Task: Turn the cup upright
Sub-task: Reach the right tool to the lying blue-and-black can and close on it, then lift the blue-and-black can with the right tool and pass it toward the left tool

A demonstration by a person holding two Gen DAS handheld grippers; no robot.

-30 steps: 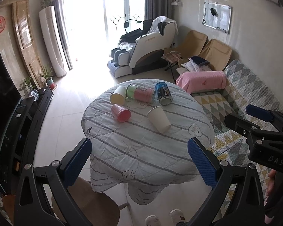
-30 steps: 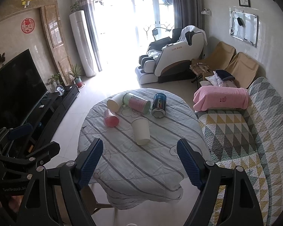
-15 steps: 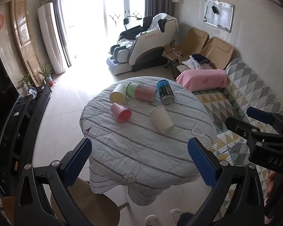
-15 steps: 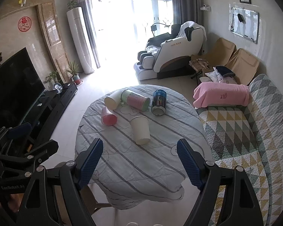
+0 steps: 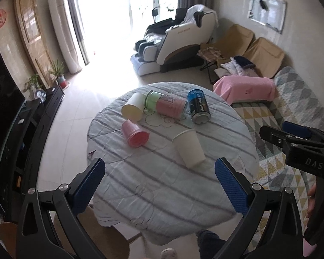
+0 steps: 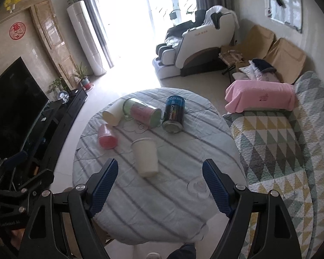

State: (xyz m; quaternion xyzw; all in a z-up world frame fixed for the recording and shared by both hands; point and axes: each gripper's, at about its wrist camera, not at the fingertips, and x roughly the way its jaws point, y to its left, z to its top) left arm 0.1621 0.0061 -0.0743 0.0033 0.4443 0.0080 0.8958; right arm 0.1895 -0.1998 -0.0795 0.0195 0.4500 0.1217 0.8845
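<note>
A white paper cup lies on its side on the round cloth-covered table, mouth toward the far side. A pink cup and a cream cup also lie tipped over further back. My left gripper is open and empty, high above the table's near part. My right gripper is open and empty, above and just short of the white cup. The right gripper also shows in the left wrist view.
A pink-and-green canister and a blue can lie at the table's far side. A sofa with patterned quilt stands to the right, a TV cabinet to the left. A wooden stool sits under the near table edge.
Both grippers have moved forward and down toward the table, so the cups look larger. Both stay open. Nothing on the table has moved.
</note>
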